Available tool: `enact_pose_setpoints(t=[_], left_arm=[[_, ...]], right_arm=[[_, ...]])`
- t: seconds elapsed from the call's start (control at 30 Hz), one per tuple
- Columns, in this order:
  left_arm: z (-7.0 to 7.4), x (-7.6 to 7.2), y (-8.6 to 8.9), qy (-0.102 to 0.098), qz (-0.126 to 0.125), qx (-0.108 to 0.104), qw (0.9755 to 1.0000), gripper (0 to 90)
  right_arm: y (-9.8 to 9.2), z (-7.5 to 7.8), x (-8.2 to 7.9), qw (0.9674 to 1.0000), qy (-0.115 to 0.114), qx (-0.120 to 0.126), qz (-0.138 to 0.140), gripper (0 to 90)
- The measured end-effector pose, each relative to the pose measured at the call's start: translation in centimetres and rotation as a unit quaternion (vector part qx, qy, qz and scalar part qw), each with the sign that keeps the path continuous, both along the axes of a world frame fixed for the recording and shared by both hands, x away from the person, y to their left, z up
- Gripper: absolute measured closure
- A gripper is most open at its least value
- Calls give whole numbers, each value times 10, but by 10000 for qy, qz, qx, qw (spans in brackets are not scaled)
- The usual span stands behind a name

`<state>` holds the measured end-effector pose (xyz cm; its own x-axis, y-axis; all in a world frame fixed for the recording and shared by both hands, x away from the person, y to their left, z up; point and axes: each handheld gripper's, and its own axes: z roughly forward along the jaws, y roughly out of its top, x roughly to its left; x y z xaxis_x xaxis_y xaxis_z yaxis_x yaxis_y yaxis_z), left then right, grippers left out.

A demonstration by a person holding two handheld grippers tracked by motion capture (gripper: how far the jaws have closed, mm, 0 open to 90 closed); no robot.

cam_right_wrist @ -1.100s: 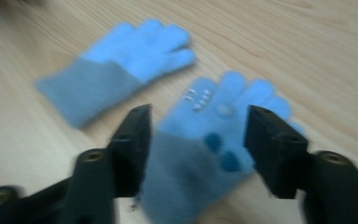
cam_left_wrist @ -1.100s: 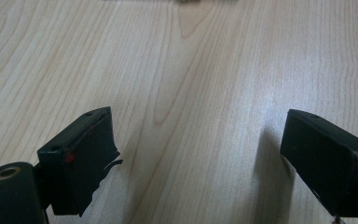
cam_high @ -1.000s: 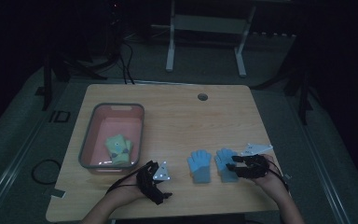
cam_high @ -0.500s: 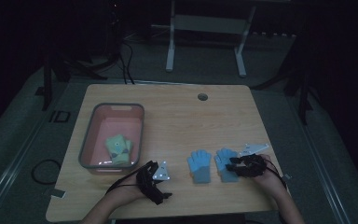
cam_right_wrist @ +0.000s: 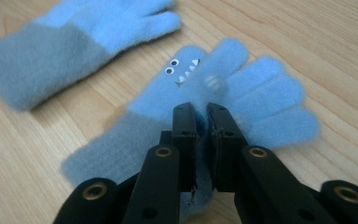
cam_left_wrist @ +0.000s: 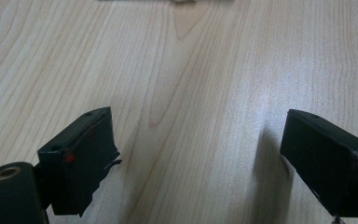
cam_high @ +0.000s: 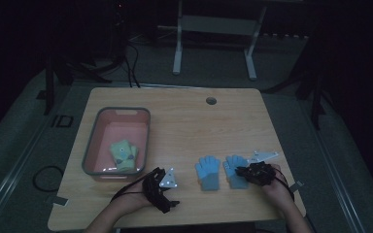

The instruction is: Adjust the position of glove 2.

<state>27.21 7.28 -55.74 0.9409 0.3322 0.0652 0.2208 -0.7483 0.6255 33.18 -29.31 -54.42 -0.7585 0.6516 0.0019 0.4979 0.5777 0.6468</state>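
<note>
Right gripper view: right hand-held gripper (cam_right_wrist: 200, 116) pinches the blue glove (cam_right_wrist: 205, 88).

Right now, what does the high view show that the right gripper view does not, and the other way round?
High view alone: the pink bin holding yellow-green gloves, and the left gripper resting near the table's front edge. Right gripper view alone: the face with eyes and teeth on the nearer blue glove, and the right gripper jaws, just closed, pinching that glove's fabric. Both: the two blue gloves side by side, the farther glove included, on the wooden table.
</note>
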Motion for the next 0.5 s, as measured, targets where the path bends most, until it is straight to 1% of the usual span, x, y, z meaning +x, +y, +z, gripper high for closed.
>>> enact_pose_setpoints(t=[0.03, 0.07, 0.13, 0.17, 0.2, 0.23, 0.3, 0.33, 0.47, 0.5], left_arm=[[0, 0, 0, 12, -5, 6, 10000, 104], [0, 0, 0, 12, -5, 6, 10000, 104], [0, 0, 0, 22, -10, 4, 10000, 104], [0, 0, 0, 22, -10, 4, 10000, 104], [0, 0, 1, 22, -10, 5, 10000, 104], [0, 1, 0, 22, -9, -3, 10000, 104], [0, 0, 0, 22, -8, -1, 10000, 104], [0, 0, 0, 9, -14, 9, 10000, 104], [-1, 0, 0, 7, -16, -7, 10000, 104], [-1, 0, 0, 7, -16, -7, 10000, 104]], right_arm=[[0, 2, -1, 10000, -10, 40, -81, 838], [0, 2, -1, 10000, -10, 40, -81, 838], [1, 11, -3, 9998, -77, 116, -172, 840], [1, 11, -3, 9998, -77, 116, -172, 840], [1, 15, -3, 9996, -112, 125, -220, 841], [1, 26, -3, 9988, -233, 225, -365, 841], [3, 35, -4, 9983, -326, 226, -433, 840], [5, 39, -5, 9981, -348, 231, -446, 840], [10, 56, -6, 9969, -422, 388, -537, 839], [10, 56, -6, 9969, -422, 388, -537, 839]])
